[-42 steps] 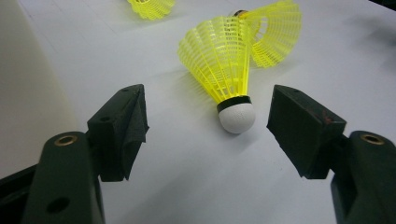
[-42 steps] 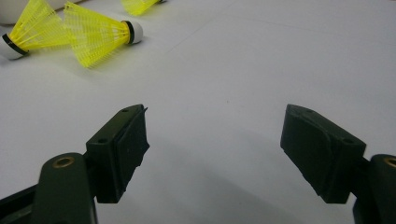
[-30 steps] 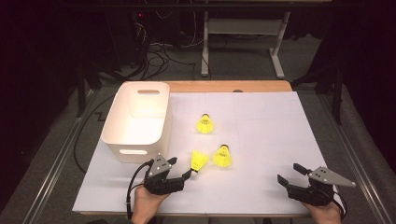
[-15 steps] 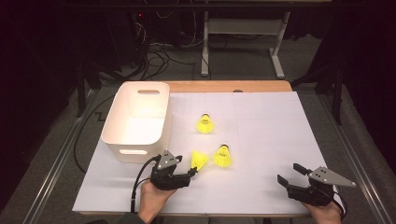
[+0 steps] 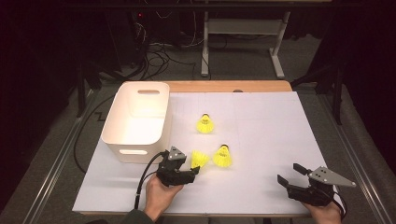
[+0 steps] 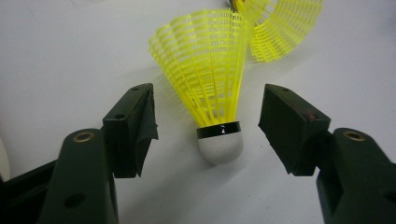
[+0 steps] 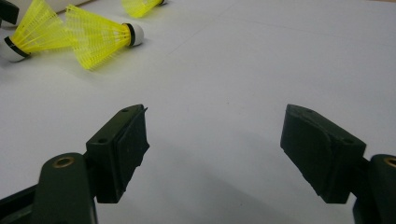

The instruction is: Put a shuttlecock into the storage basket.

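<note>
Between the spread, just-closing left tongs (image 6: 208,135) lies a shuttlecock (image 6: 210,93), untouched; right tongs (image 7: 212,154) spread.

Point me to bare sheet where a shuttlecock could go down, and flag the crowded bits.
Free: the wide stretch of white sheet between the shuttlecocks and the right gripper, and the far right corner. Crowded: the near-left, where the left gripper brackets the nearest shuttlecock, a second shuttlecock lies beside it, and the white bin stands close.
</note>
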The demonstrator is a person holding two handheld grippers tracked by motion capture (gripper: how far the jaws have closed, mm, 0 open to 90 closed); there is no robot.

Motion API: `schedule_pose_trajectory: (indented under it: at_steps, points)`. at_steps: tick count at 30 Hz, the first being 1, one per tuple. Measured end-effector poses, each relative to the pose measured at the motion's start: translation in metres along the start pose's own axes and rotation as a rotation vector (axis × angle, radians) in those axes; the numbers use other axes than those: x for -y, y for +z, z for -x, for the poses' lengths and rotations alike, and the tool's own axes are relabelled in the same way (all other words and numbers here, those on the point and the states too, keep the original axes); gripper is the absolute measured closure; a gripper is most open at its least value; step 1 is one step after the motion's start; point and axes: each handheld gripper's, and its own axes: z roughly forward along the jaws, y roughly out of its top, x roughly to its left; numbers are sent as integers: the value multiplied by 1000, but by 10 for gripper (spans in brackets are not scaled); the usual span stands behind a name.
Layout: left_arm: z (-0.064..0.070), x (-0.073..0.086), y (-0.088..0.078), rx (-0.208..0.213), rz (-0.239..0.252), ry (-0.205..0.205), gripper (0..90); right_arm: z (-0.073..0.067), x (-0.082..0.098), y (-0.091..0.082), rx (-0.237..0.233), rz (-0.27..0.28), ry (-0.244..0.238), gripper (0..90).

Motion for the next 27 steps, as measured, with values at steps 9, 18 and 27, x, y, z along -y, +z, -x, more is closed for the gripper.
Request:
schedule_pose_trajectory:
  at_steps: [9,18,27]
  points:
    - [1,-6,5,-18,-51,-22,387,0,0,0,-1,-1,-1,233]
    - [6,-11,11,-37,-102,-15,414,0,0,0,-3,-2,-2,233]
    - [8,-11,18,-63,-159,-6,434,0,0,0,-7,-2,0,233]
